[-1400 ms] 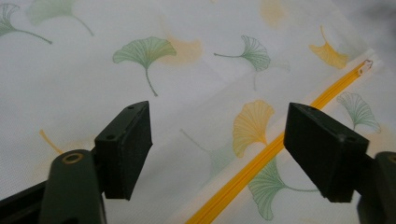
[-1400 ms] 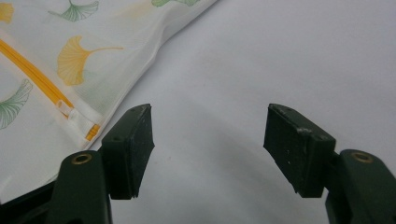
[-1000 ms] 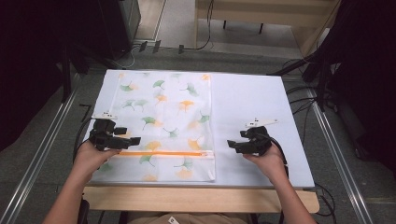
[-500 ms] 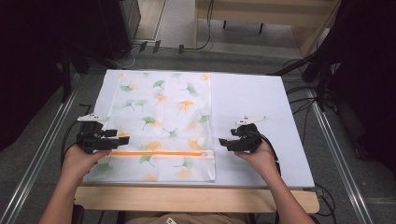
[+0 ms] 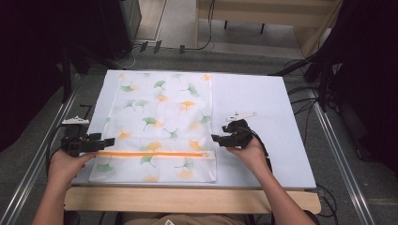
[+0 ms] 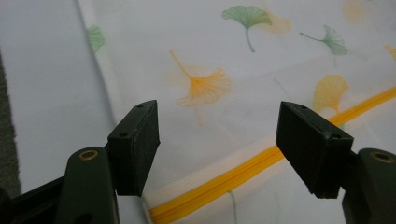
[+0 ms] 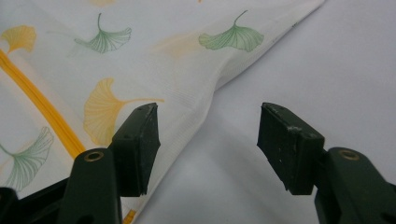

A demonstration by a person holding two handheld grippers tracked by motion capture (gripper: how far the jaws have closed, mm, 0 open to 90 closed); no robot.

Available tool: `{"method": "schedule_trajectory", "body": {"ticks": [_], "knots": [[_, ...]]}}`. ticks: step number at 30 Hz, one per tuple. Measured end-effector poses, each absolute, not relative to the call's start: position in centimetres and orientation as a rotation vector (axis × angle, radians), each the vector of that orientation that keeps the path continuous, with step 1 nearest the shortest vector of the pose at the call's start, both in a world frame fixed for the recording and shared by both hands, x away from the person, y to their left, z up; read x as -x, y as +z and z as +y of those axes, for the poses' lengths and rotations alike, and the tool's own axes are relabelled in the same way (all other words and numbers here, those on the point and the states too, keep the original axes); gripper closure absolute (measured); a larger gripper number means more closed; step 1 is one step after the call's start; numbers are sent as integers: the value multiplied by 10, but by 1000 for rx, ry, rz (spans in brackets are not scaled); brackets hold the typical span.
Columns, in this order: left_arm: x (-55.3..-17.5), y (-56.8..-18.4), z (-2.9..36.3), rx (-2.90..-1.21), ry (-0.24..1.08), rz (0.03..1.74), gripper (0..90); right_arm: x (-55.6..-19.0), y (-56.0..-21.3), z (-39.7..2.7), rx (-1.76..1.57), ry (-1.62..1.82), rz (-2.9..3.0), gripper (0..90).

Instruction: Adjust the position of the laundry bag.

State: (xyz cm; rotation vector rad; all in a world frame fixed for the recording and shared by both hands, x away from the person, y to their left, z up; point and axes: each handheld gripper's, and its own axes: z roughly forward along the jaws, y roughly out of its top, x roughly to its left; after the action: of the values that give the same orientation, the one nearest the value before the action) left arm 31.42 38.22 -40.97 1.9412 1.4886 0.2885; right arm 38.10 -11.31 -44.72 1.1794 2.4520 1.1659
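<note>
A white mesh bag [image 5: 159, 112] printed with green and orange ginkgo leaves lies flat on the white table [image 5: 263, 103]. An orange zipper [image 5: 150, 153] runs across its near part. My left gripper [image 5: 110, 140] is at the bag's left edge by the zipper's left end, open; its jaws have just closed slightly. In the left gripper view the left gripper [image 6: 219, 144] straddles the bag's edge and zipper [image 6: 243, 170]. My right gripper [image 5: 215, 138] is open at the bag's right edge. Its jaws [image 7: 208, 140] have just been closing, with that edge lying under the gap and the zipper [image 7: 42, 109] to the left.
Bare white tabletop stretches right of the bag. Metal rails [image 5: 47, 154] run along both sides of the table, and a wooden strip [image 5: 187, 199] lines its front. Black cables [image 5: 305, 98] and dark furniture surround the table.
Both hands have shifted left in the high view. The left gripper slid out to the bag's left edge, and the right gripper came in to the bag's right edge.
</note>
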Motion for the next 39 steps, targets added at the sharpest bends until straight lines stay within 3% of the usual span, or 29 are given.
{"method": "schedule_trajectory", "body": {"ticks": [15, 22, 26, 27, 28, 30, 31, 35, 39], "knots": [[-328, -427, 407, -1906, 290, 1615, 310, -404, -465, -78, -1154, 1089, 2467, 412], [-335, -435, 402, -1921, 244, 1639, 367, -407, -470, -73, -1165, 1073, 2474, 494], [-335, -438, 399, -1945, 255, 1637, 477, -406, -470, -71, -1144, 1063, 2484, 587], [-335, -438, 400, -1937, 230, 1630, 519, -405, -469, -72, -1150, 1050, 2487, 674], [-335, -439, 397, -1945, 236, 1630, 534, -405, -469, -72, -1139, 1035, 2493, 717], [-335, -439, 397, -1953, 233, 1624, 646, -404, -469, -72, -1134, 1023, 2495, 755], [-335, -439, 397, -1961, 231, 1617, 657, -404, -468, -72, -1145, 1017, 2496, 828], [-334, -440, 398, -1966, 196, 1593, 823, -405, -466, -74, -1143, 1036, 2494, 890], [-334, -439, 400, -1941, 160, 1582, 888, -405, -466, -74, -1167, 1030, 2494, 892]]}}
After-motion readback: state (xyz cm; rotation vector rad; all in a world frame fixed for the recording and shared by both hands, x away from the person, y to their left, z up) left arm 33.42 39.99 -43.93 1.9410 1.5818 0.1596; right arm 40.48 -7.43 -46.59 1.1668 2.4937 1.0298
